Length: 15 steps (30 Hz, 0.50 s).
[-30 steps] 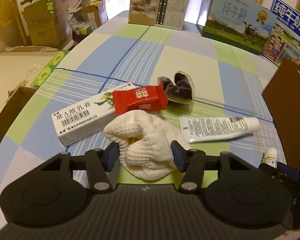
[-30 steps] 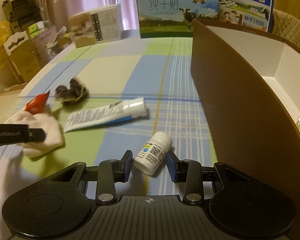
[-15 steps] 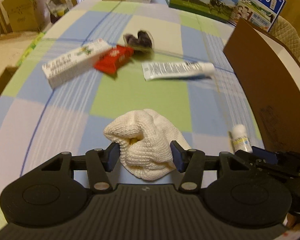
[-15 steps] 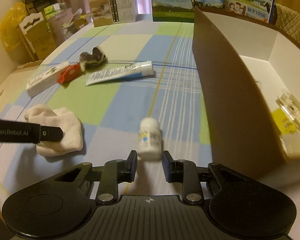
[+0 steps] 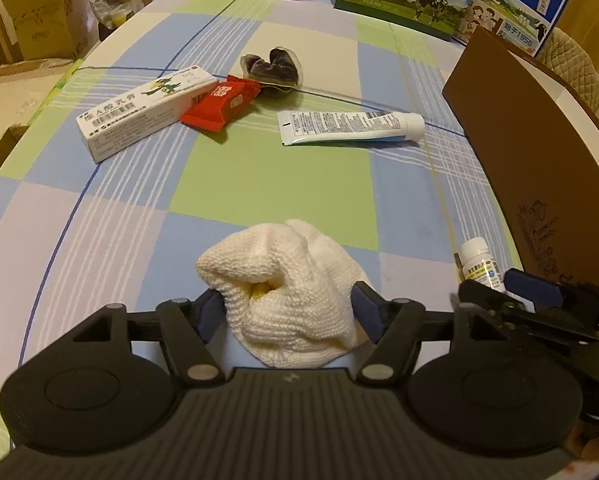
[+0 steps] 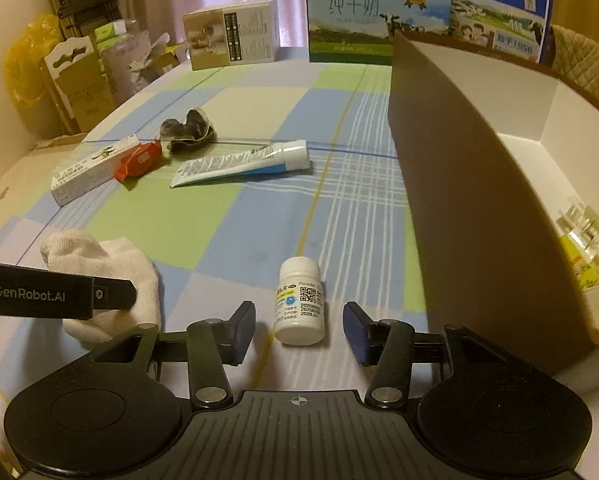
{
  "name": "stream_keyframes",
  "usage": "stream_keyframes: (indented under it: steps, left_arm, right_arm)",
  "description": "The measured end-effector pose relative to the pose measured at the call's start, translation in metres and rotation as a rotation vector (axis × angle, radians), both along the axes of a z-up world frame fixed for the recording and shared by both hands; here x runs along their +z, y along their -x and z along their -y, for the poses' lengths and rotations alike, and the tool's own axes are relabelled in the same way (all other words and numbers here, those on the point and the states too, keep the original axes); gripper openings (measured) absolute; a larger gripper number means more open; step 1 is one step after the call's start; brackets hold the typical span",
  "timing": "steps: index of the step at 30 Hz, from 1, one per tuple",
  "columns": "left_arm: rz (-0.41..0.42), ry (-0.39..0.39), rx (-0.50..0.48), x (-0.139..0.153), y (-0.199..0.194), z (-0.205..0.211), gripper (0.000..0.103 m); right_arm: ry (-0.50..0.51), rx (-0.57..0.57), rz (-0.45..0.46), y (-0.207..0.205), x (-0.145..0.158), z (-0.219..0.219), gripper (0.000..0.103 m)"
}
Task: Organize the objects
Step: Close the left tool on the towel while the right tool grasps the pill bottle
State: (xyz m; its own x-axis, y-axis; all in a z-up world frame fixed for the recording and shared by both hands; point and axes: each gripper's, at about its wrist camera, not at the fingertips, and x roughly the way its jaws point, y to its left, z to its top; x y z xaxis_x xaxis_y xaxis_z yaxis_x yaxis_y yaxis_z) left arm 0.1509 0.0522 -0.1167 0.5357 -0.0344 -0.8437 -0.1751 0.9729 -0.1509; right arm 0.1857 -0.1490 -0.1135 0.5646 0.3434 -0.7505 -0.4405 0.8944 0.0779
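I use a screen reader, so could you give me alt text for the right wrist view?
The right gripper has just opened around a small white pill bottle lying on a checked tablecloth, pads clear of it. A brown box stands beside it.

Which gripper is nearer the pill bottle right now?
Right. The right gripper straddles the bottle, jaws just opened, pads clear. The left gripper sits at the cloth, beside it.
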Motion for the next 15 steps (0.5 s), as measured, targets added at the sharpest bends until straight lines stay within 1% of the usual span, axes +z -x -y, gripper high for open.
stream_keyframes:
  steps: [1,2,3,7,11,15]
  left_arm:
    - [0.004,-0.005,-0.004,0.000,0.000,0.001,0.061]
    - [0.006,-0.010,-0.007,0.001,0.000,0.003,0.060]
    - [0.010,-0.015,-0.012,0.001,-0.001,0.004,0.059]
    - [0.030,-0.052,-0.040,0.002,-0.003,0.010,0.053]
    - [0.048,-0.067,-0.057,0.005,-0.005,0.013,0.046]
    - [0.050,-0.068,-0.056,0.007,-0.005,0.013,0.044]
  right_arm:
    - [0.005,-0.001,0.004,-0.001,-0.001,-0.001,0.041]
    - [0.008,0.003,0.005,-0.002,-0.002,-0.001,0.029]
    - [0.009,0.008,0.002,-0.002,-0.004,-0.001,0.024]
    - [0.030,0.029,0.028,0.001,-0.005,-0.004,0.024]
    - [0.022,0.032,0.014,0.003,-0.004,-0.002,0.024]
    - [0.006,0.027,0.019,0.006,0.001,0.001,0.024]
